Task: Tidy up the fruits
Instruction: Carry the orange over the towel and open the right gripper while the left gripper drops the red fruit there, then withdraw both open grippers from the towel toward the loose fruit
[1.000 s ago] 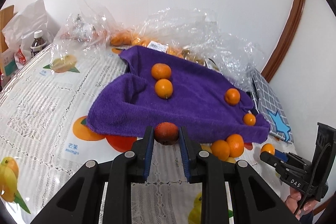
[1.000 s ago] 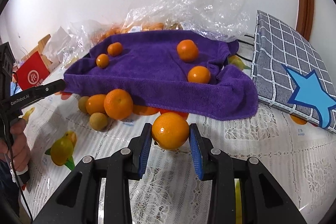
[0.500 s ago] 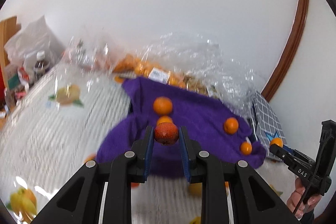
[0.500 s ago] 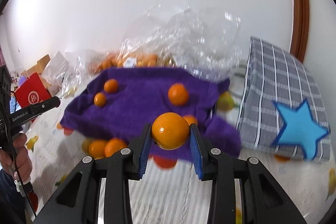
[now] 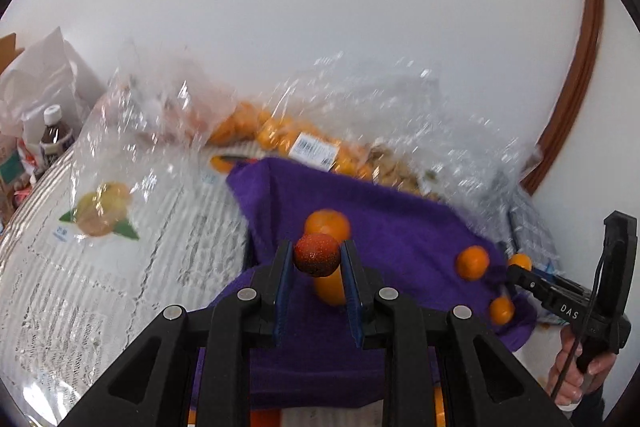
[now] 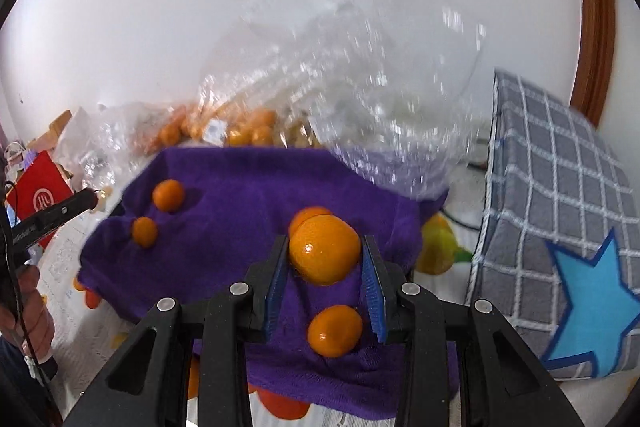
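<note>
Plastic bags (image 5: 372, 131) behind towel (image 6: 248, 187); cushion (image 6: 560, 211) beside.

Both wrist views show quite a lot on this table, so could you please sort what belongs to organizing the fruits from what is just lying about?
Belongs to the job:
- left gripper, shut on the reddish fruit
- right gripper, shut on the orange
- purple towel with the loose oranges on it

Just lying about:
- checked cushion
- clear plastic bags
- bottle
- red box
</note>
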